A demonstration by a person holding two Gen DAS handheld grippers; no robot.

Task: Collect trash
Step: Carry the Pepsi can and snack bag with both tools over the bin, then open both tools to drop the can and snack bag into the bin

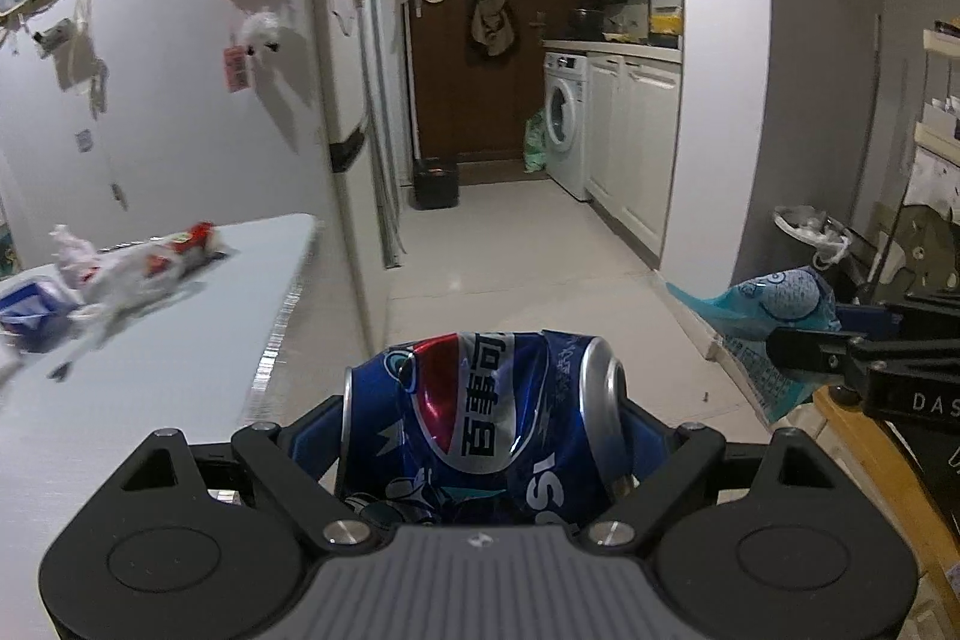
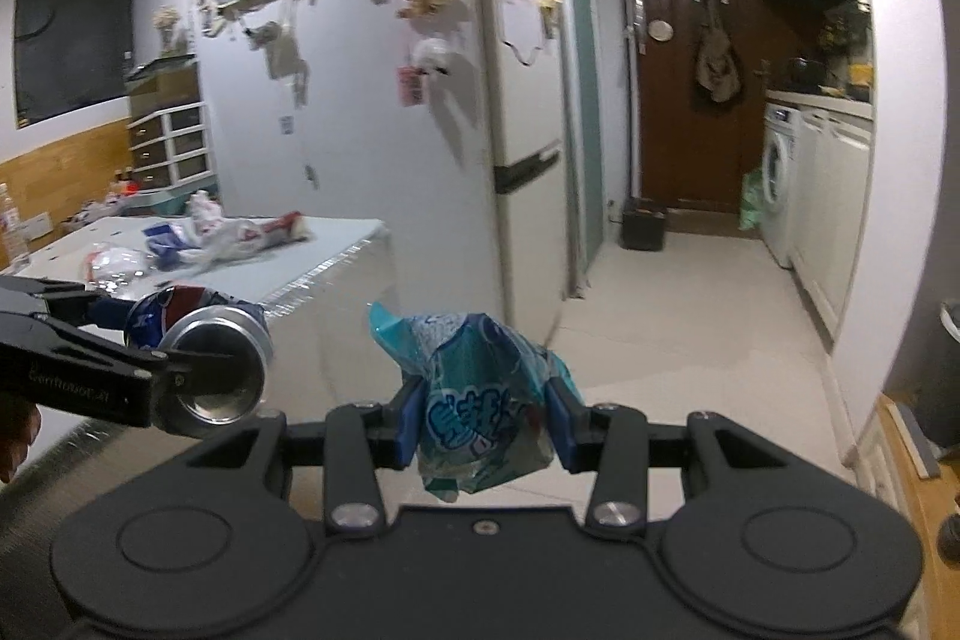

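**Both hands loaded, more trash left behind on the counter**

So here's where things stand. The left gripper [image 1: 480, 436] is clamped wide around a dented blue soda can [image 1: 480, 430], which sits sideways between the pads with its silver end facing right. The right gripper [image 2: 483, 415] is squeezed nearly together on a crumpled teal snack wrapper [image 2: 480, 394], most of it bunched between the pads and a bit sticking up above them. From the right wrist view the can shows just off to the left of the wrapper, so the two grippers are side by side, near each other but not touching.

Progress-wise, I'd say we're partway. Two pieces are picked up and in the air, neither dropped anywhere yet. Off to the left of both grippers, the white counter [image 1: 180, 340] has more stuff lying on it: a white plastic bag [image 2: 225, 235] with red print, something blue [image 2: 162, 238] beside it, and a clear crumpled piece [image 2: 114, 262] closer to the near edge. It's blurry, so I can't say exactly what each one is.

A lined bin [image 1: 810, 229] sits ahead and to the right of the left gripper, beyond the wrapper. My guess is that's where both pieces go, then back for the rest.
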